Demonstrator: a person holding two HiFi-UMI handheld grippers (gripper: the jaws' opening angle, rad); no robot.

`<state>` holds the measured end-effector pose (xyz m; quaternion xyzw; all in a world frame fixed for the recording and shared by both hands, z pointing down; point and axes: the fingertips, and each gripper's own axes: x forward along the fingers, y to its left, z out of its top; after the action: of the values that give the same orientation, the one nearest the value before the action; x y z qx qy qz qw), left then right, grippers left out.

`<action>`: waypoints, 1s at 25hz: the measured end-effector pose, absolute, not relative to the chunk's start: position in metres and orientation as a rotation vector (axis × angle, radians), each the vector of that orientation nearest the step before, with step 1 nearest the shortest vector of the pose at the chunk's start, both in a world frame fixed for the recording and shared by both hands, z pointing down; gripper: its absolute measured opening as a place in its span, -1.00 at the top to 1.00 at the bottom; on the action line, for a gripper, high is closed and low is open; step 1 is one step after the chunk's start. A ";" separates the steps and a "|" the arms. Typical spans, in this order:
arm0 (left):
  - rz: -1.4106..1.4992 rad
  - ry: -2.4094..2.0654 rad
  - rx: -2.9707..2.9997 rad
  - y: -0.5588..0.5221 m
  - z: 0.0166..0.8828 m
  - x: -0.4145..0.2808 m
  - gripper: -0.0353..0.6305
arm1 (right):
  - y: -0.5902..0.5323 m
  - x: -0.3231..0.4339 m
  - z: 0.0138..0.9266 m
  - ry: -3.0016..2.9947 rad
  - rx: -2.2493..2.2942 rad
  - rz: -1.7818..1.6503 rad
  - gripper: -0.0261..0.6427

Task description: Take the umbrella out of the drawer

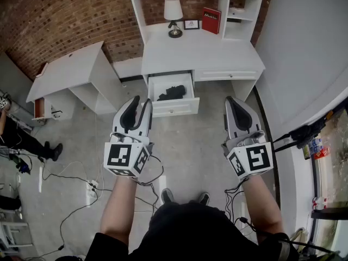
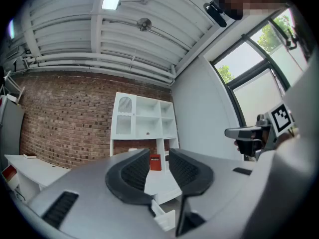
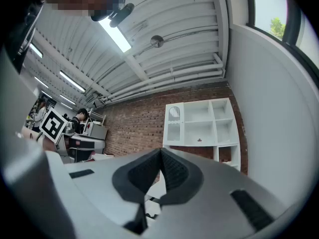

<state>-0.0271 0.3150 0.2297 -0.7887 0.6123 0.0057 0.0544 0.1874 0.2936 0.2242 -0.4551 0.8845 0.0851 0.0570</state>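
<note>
Umbrella [image 1: 173, 92] lies crosswise in the open drawer [image 1: 175, 109], beyond our nearer left claw [image 1: 141, 101], barely ajar, empty; right claw [image 1: 230, 99] shut, empty.

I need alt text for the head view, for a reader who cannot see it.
Seen from above, a person holds a left hand-held gripper, jaws slightly apart, and a right hand-held gripper, jaws shut, both empty, toward a white desk whose open drawer holds a black umbrella. A lamp and a red book stand on the desk.
</note>
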 end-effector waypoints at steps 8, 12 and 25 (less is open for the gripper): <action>0.012 1.911 -2.362 0.315 0.232 -0.006 0.54 | 0.285 0.211 0.228 2.701 -1.337 0.250 0.92; 0.018 1.951 -2.333 0.323 0.234 0.004 0.54 | 0.281 0.229 0.230 2.700 -1.302 0.227 0.92; -0.007 2.041 -2.307 0.318 0.256 -0.034 0.09 | 0.240 0.237 0.263 2.742 -1.307 0.110 0.31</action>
<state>-0.0340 0.3180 0.2559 -0.7485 0.6624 -0.0023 0.0307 0.2369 0.2400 0.2628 -0.4295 0.9009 0.0361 0.0507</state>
